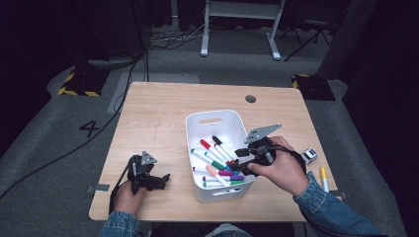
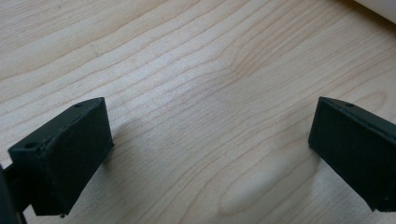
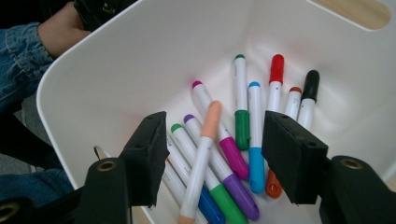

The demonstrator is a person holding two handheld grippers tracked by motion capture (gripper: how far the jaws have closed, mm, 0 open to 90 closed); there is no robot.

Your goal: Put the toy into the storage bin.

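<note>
While the right gripper (image 3: 212,158) hangs over the white bin (image 3: 93,79) with jaws apart, a peach marker (image 3: 201,158) lies loose between them

i wear blue jean sleeves (image 1: 330,207). my left gripper (image 1: 148,177) is black, with a small grey three-cornered plate and a black cable. my right gripper (image 3: 212,158) has blocky black jaws, brass-ringed holes and a bigger grey plate.
</note>
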